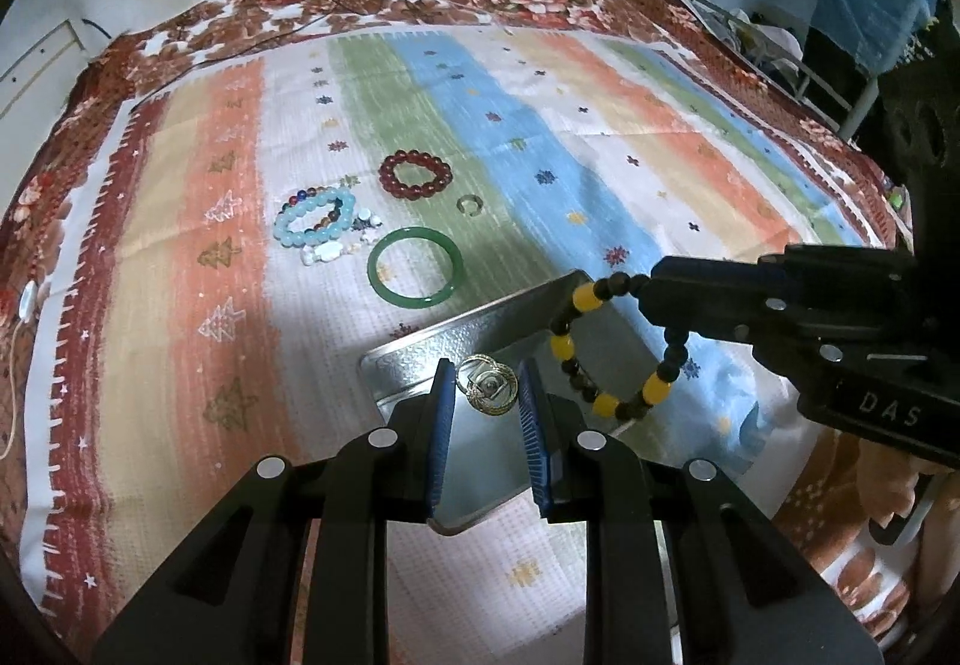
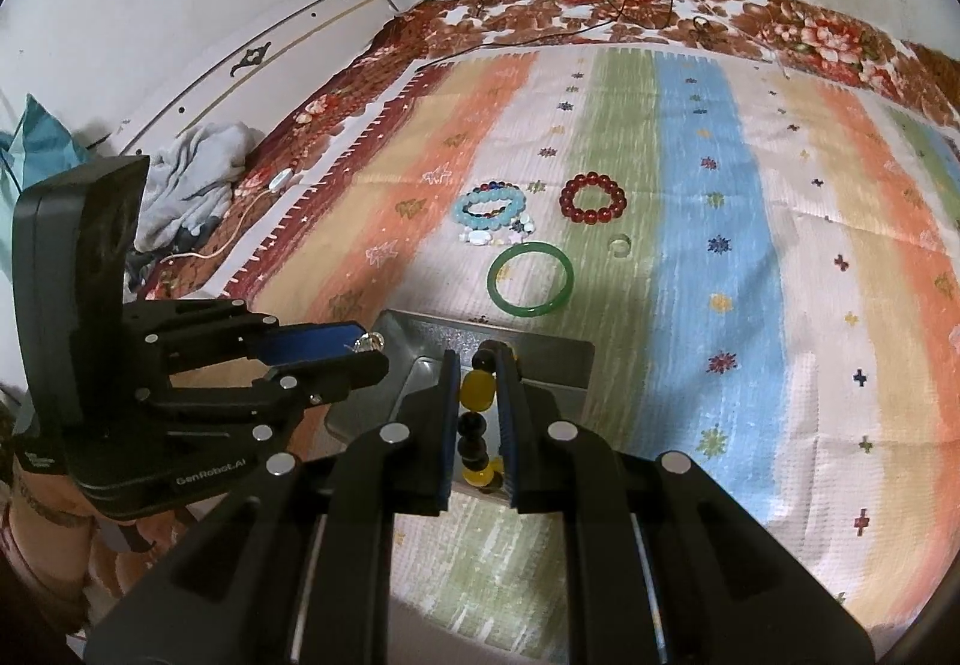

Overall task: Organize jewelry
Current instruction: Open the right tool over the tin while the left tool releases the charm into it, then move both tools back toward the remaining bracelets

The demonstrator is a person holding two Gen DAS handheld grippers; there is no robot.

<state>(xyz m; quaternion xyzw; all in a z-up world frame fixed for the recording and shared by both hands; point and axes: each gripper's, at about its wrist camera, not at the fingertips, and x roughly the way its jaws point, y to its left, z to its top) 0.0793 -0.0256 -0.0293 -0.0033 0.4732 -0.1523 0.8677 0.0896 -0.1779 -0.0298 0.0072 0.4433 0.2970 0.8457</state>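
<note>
So the yellow-and-dark bead bracelet (image 1: 618, 350) is up off the bed, pinched between the fingers of the right hand-held gripper (image 2: 478, 413), hanging in a loop right over the metal tray (image 1: 480, 329). The jaws are clamped tight on a yellow bead and a few dark ones.

The left hand-held gripper (image 1: 485, 395) is at the tray too, with a small gold ring pendant (image 1: 486, 386) sitting between its blue pads. The pads (image 1: 443, 425) look like they're just about on either side of it, but honestly I can't tell if they're actually squeezing it or only framing it.

The tray itself lies on the striped blanket (image 1: 570, 173) covering the bed, toward the near edge. Further back, around the middle of the bed, the rest of the stuff is still spread out: a green bangle (image 1: 416, 275) nearest the tray, a dark red bead bracelet (image 1: 414, 174) behind it, a light blue bead bracelet (image 1: 315, 224) to the left overlapping a multicoloured one, some loose white beads (image 1: 327, 251) just beside those, and a tiny open ring (image 1: 467, 204) on the green stripe.
</note>
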